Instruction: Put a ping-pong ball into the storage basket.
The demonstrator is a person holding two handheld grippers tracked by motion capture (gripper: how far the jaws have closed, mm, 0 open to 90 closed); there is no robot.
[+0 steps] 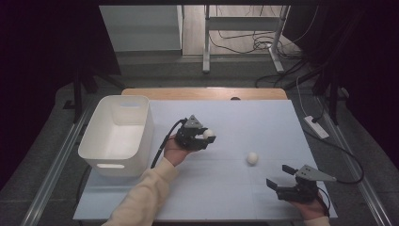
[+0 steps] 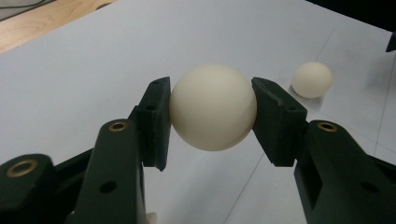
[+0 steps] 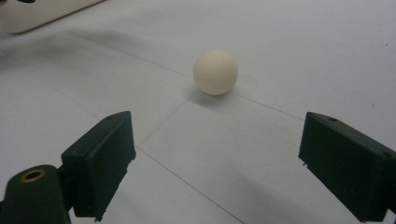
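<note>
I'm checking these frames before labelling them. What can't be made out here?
- White bin: its floor, high view, partly hidden by the near wall.
- Held ball: whether it is lifted off the table, left gripper view.
- Right hand: cut off by the bottom edge, high view.

Two balls (image 1: 208, 133) (image 1: 252, 158), one white bin (image 1: 117, 134).

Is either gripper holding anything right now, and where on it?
The left gripper clamps a cream ball across its middle. The right gripper is open and empty.
</note>
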